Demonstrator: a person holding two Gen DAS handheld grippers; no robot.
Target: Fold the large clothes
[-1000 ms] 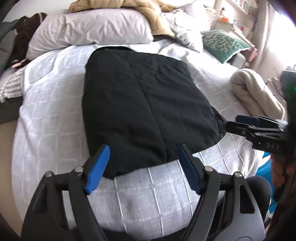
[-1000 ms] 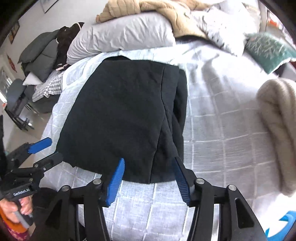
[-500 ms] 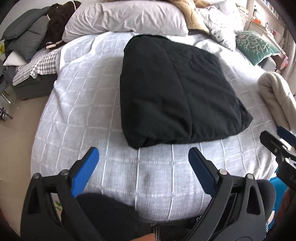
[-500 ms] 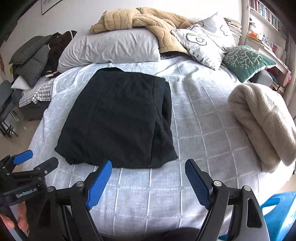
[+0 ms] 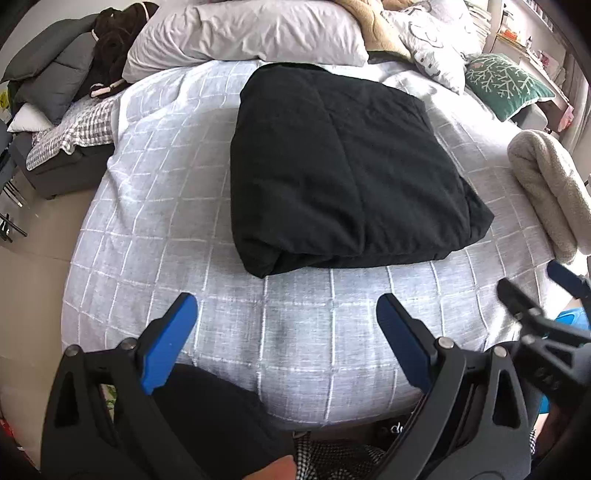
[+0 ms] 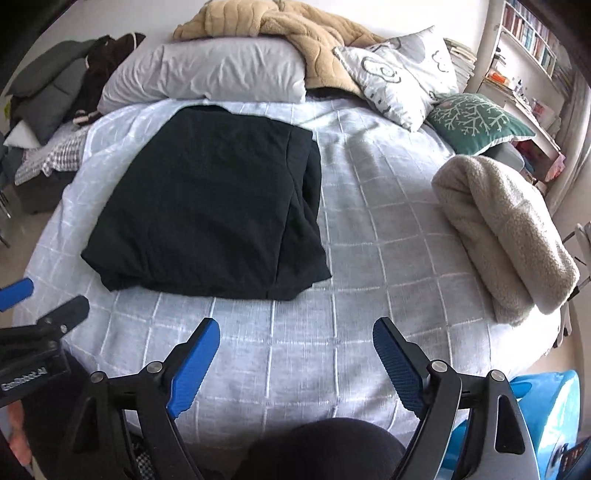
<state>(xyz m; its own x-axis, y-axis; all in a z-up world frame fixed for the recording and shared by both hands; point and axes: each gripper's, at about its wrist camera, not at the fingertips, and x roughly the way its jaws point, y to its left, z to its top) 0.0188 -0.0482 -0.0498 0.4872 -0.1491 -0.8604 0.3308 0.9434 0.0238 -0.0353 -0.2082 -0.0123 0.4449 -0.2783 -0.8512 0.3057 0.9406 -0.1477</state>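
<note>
The left gripper (image 5: 284, 325) hangs spread and empty over the bed (image 5: 295, 350)'s near edge, and the right gripper (image 6: 295, 350) likewise. Between them, farther up, the black garment (image 6: 207, 206) lies folded; it looks finished, so pressing its near corners flat would tidy it. Pillows (image 6: 207, 70) crowd the headboard; a beige blanket (image 6: 506, 229) sits rolled at right.

1 folded black soft cloth (image 6: 207, 206) on 1 bed w/ grey checked cover (image 6: 369, 277). 3 pillows: 1 plain grey (image 6: 207, 74), 1 white w/ swirls (image 6: 399, 74), 1 green w/ white branches (image 6: 476, 122). 1 rolled cream fuzzy blanket (image 6: 506, 229). 1 tan fluffy blanket (image 6: 288, 29).
</note>
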